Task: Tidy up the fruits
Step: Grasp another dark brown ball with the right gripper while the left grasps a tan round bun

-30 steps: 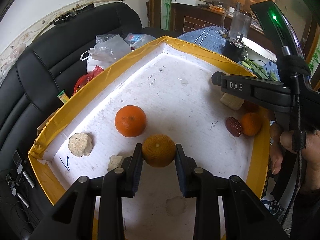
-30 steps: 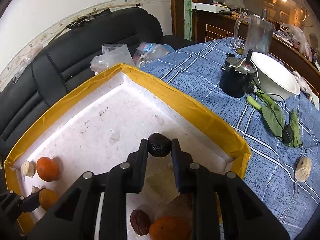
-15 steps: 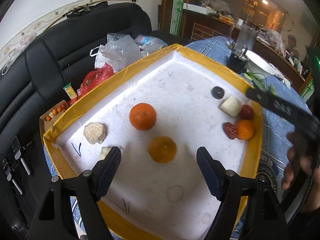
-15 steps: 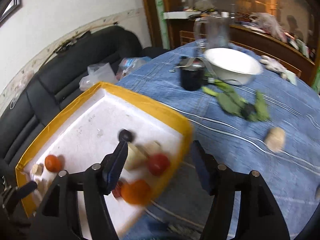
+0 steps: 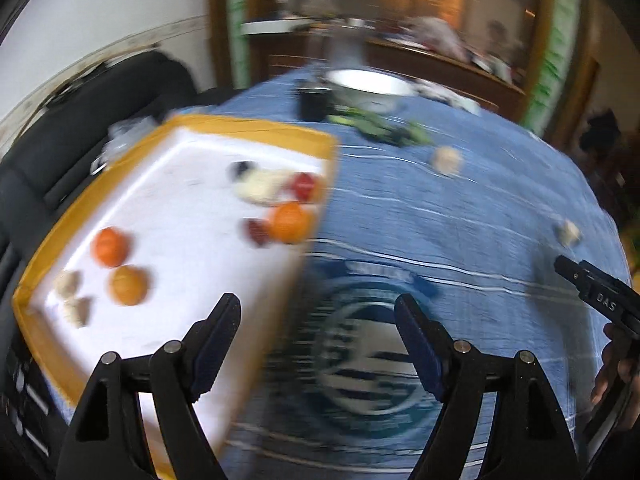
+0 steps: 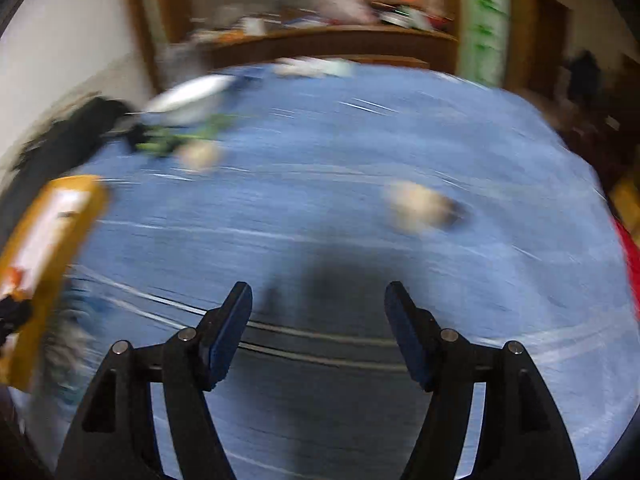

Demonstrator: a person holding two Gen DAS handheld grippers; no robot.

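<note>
Both views are motion-blurred. The yellow-rimmed white tray [image 5: 256,136] lies on the left of the left wrist view, holding two oranges [image 5: 110,246] [image 5: 128,284] at its near left, a third orange [image 5: 289,222], a dark red fruit [image 5: 258,232], a red fruit [image 5: 305,186], a dark fruit [image 5: 240,168] and pale lumps [image 5: 260,188]. My left gripper [image 5: 318,320] hangs open and empty over the tray's right edge and the blue cloth. My right gripper [image 6: 318,308] is open and empty above the cloth, with a pale lump [image 6: 416,206] ahead of it and the tray [image 6: 86,200] at far left.
A blue tablecloth [image 5: 460,220] covers the round table. Two pale lumps [image 5: 446,160] [image 5: 568,232] lie on it, with green leaves [image 5: 380,128], a white bowl [image 5: 368,84] and a black pot [image 5: 314,102] at the back. A black sofa [image 5: 80,112] stands left.
Both grippers let go of their fruits in the tray, opened wide and swung right, away from the tray and out over the blue cloth.
</note>
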